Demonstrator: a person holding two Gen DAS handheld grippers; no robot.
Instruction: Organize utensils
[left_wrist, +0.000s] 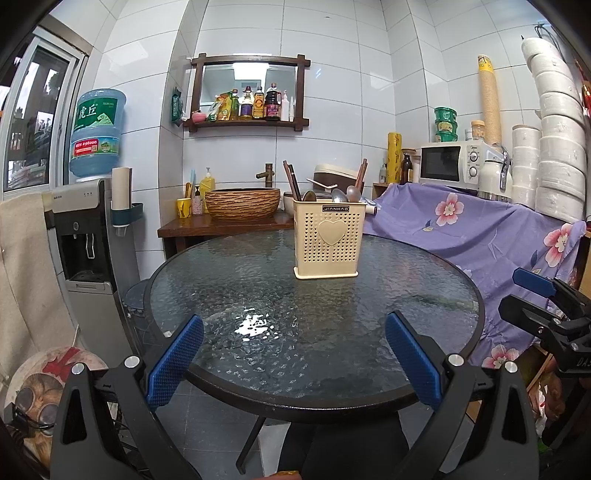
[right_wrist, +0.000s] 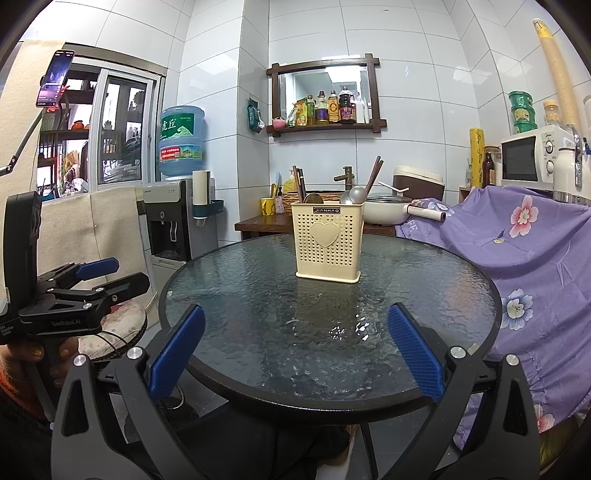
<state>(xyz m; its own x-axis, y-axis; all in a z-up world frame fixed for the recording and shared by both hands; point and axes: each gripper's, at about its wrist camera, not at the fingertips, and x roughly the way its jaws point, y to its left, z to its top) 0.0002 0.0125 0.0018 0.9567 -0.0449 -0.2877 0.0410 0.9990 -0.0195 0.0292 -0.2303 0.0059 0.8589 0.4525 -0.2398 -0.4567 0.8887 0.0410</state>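
Note:
A cream perforated utensil holder (left_wrist: 327, 239) (right_wrist: 327, 242) with a heart on its front stands upright toward the far side of a round glass table (left_wrist: 258, 295) (right_wrist: 258, 295). Dark chopsticks (left_wrist: 291, 181) (right_wrist: 300, 182) and metal spoons (left_wrist: 345, 194) (right_wrist: 354, 195) stick out of its top. My left gripper (left_wrist: 294, 325) hangs open over the table's near edge with nothing between its blue pads. My right gripper (right_wrist: 295, 317) is likewise open and empty at the near edge. Each gripper also shows in the other's view, the right one (left_wrist: 543, 291) and the left one (right_wrist: 107, 275).
A purple flowered cloth (left_wrist: 480, 236) (right_wrist: 517, 236) covers the counter on the right, with a microwave (left_wrist: 458, 162) above. A wooden side table with a brown basin (left_wrist: 242, 203) stands behind. A water dispenser (left_wrist: 86, 236) (right_wrist: 170, 221) is on the left. A stool (right_wrist: 122, 328) sits near the left.

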